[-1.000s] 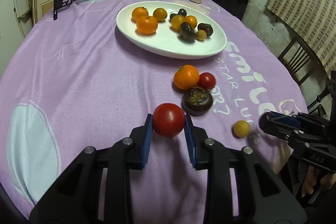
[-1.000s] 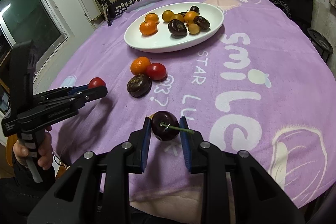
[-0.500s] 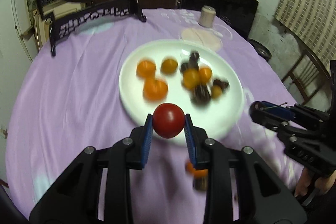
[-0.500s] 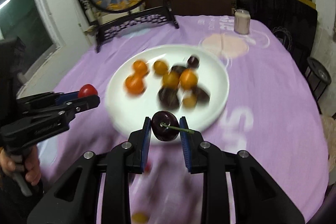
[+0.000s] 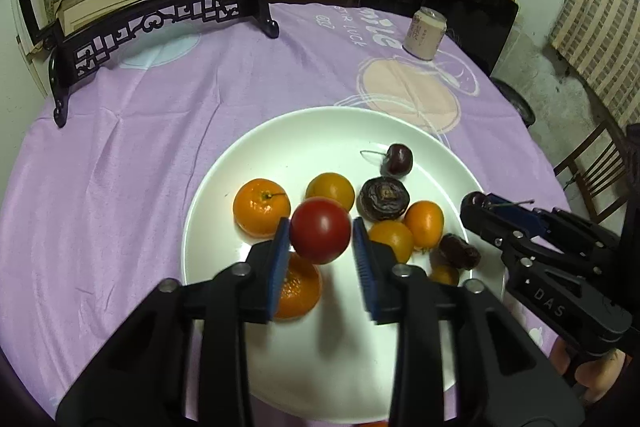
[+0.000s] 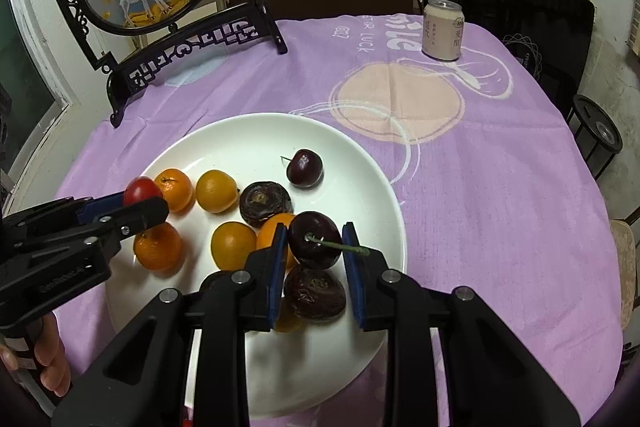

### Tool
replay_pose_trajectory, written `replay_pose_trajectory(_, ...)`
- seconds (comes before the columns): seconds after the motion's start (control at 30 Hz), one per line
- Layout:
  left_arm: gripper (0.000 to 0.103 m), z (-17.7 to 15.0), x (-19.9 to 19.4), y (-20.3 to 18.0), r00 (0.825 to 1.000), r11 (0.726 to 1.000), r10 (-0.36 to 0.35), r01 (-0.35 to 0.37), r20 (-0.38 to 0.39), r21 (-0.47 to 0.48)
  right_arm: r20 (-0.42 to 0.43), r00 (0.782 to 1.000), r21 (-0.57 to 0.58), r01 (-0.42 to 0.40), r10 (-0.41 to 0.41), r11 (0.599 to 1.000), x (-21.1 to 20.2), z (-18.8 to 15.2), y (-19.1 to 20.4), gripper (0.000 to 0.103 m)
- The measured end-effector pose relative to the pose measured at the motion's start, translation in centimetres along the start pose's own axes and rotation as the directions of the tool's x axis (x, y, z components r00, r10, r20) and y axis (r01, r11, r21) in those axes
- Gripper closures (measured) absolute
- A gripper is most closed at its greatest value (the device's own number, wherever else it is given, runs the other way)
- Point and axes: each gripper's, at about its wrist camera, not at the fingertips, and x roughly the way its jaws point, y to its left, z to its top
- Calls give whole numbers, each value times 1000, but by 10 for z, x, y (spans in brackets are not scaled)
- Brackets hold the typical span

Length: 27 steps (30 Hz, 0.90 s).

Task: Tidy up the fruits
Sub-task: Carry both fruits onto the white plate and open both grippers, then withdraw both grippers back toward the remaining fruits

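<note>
Hovering over the plate: left hand-held gripper around tomato.

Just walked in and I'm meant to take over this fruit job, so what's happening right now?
A person works two handheld grippers over the white plate. The left gripper is shut on a red tomato, and the right gripper is shut on a dark cherry with its stem sticking out. Both fruits hang above the plate, not yet set down. Oranges, dark fruits and another cherry already lie on it. A can stands farther back on the purple cloth.
</note>
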Motion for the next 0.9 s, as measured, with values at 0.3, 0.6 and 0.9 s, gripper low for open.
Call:
replay_pose_trajectory(0.3, 49, -13, -58, -5, 993, 1000, -31, 31, 114, 5, 45, 999, 4, -4, 3, 1000, -21, -8, 2, 63)
replay_pose_trajectory(0.6, 31, -106, -121, 5, 986, 999, 1, -9, 165, 48, 90, 994, -57, -61, 66, 996, -105, -95, 25, 50)
replay_pose_trajectory(0.9, 28, -187, -126, 31, 996, 1000, 15, -15, 89, 0, -32, 999, -81, -47, 45, 996, -128, -193, 40, 50)
